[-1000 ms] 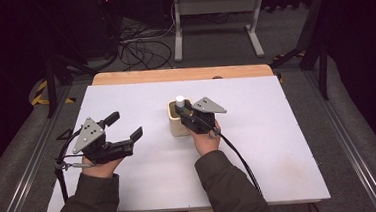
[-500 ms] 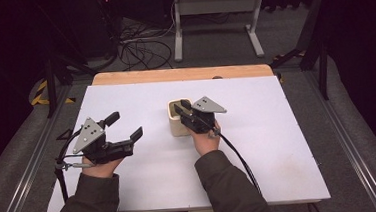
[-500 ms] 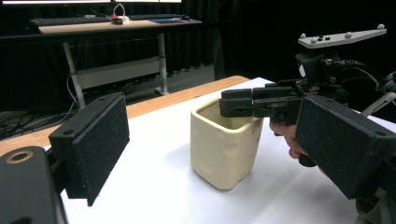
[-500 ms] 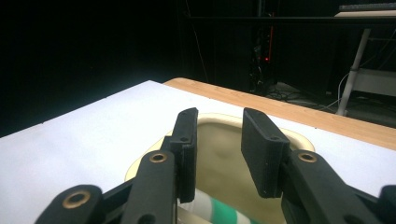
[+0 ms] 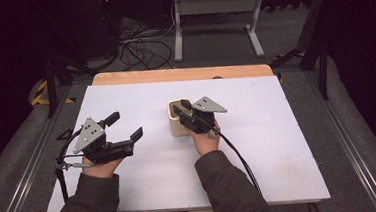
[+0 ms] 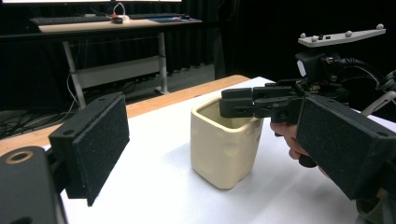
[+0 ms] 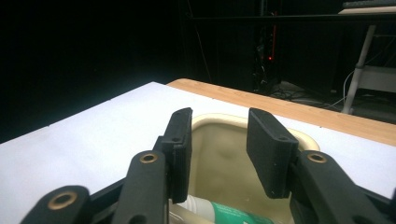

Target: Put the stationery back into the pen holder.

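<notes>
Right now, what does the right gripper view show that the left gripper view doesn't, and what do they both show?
Only the right gripper view looks down into the cream cup, where a white and green tube lies at the bottom, with the right gripper open above it. Only the left gripper view shows the cup's outer wall standing on the white table, between the left gripper's wide-open pads. Both share the cup, the right gripper over its rim, and the table's wooden far edge.
</notes>
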Available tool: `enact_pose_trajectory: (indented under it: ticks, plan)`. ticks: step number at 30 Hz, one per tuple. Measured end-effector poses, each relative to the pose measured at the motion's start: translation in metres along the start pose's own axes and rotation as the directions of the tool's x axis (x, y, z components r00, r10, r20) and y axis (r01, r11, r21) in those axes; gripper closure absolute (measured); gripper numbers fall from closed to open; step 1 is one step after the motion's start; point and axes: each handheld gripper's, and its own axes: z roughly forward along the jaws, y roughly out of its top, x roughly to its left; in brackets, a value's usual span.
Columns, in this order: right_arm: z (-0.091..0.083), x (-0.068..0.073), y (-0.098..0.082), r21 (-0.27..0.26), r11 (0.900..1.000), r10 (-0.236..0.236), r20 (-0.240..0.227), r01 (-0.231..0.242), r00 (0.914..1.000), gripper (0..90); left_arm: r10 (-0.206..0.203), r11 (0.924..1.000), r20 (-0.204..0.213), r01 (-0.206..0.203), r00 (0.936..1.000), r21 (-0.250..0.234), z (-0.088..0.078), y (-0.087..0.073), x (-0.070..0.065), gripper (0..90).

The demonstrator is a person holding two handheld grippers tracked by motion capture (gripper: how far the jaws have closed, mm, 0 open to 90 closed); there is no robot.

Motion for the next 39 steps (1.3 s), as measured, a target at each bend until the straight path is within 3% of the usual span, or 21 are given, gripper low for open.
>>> enact_pose_trajectory:
  ticks: [11, 24, 39]
  plan:
    - [-0.003, 0.001, 0.003, -0.004, 1.0, -0.007, -0.011, 0.007, 0.9999, 54.1, 0.0, 1.0, 0.0, 0.0, 1.0, 0.006, 0.0, 0.0, 0.0, 10.2]
    - [-0.012, 0.004, 0.01, -0.023, 0.999, -0.024, -0.034, 0.024, 0.9991, 36.6, 0.0, 0.9999, -0.002, 0.0, 1.0, 0.01, 0.0, 0.0, 0.002, 10.0]
    - [-0.02, 0.007, 0.016, -0.032, 0.999, -0.017, -0.075, 0.015, 0.9971, 24.1, 0.001, 0.9999, -0.004, -0.001, 1.0, 0.015, -0.001, 0.0, 0.003, 9.6]
